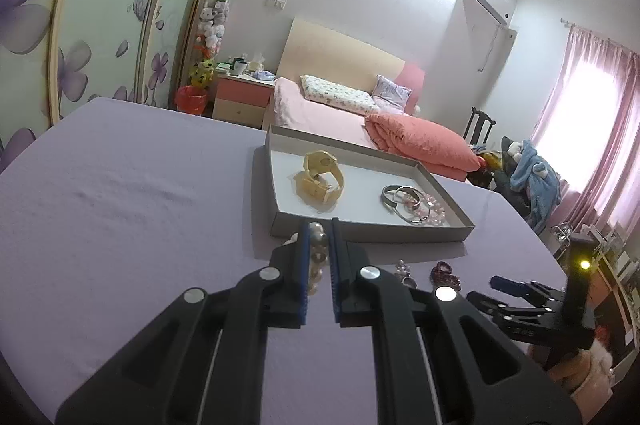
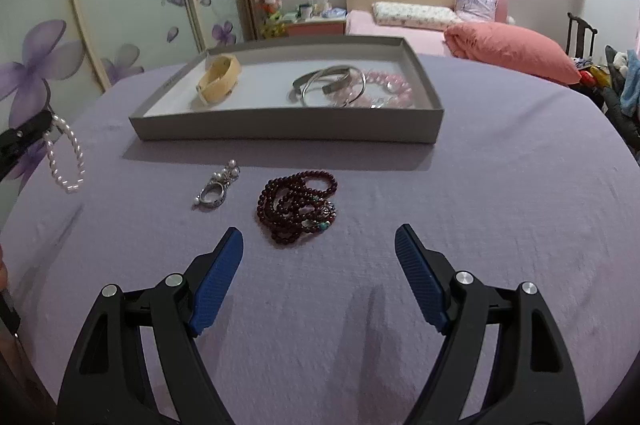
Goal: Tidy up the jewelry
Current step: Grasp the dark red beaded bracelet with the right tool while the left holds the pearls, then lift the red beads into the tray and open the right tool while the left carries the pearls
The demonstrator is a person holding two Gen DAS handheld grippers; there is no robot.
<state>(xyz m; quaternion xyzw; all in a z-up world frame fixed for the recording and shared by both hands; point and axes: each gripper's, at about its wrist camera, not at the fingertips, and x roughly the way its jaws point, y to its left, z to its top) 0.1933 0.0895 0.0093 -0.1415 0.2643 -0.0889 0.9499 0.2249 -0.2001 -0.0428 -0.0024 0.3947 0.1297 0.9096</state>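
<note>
Lavender bedspread: my left gripper pinches a pearl bracelet short of the tray; swinging beads may slip free. Right gripper spread.

The right gripper is held wide open at the bottom of the frame, above a purple cloth. Dark red beads and a silver ring are seen just beyond it. At far left, a pearl bracelet is pinched by the left gripper (only partly visible)
</note>
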